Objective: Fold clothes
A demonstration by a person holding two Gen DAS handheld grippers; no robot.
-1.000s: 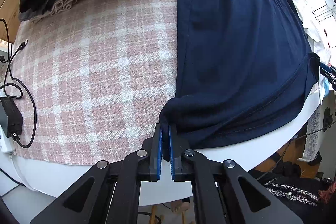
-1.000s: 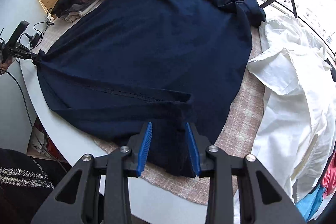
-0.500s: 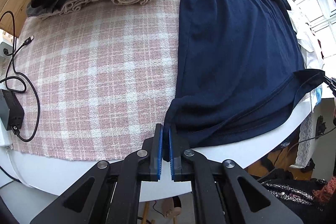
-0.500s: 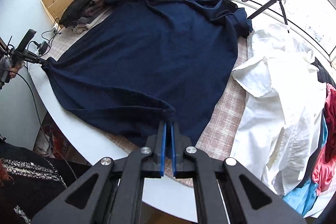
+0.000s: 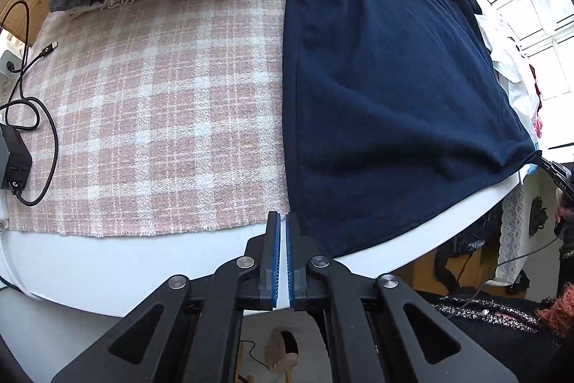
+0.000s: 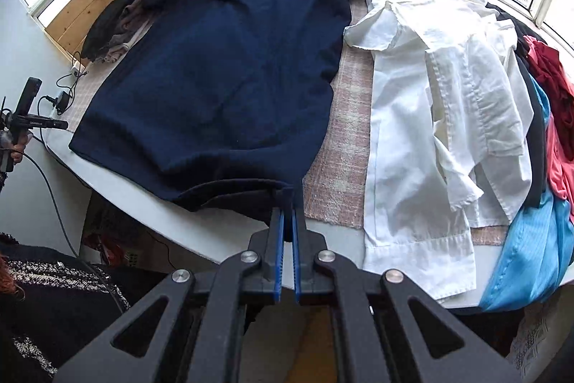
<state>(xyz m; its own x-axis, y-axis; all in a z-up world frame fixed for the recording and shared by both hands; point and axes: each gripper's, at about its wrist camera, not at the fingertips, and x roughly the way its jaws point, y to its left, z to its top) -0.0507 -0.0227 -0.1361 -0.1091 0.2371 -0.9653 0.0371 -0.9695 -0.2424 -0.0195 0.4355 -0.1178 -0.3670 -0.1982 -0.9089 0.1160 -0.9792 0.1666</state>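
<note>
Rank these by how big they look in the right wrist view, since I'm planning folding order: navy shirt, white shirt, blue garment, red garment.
1. navy shirt and white shirt: alike in spread, too close to rank.
2. blue garment: partly hidden.
3. red garment: smallest showing, cut off by the frame edge.

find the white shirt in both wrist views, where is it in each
Left wrist: the white shirt shows only as a thin strip at the far right edge, beyond the navy shirt.
Right wrist: the white shirt fills the centre right, spread over the pink plaid cloth, right of the navy shirt.
Shared landmark: the navy shirt, which lies beside it in both views.
</note>
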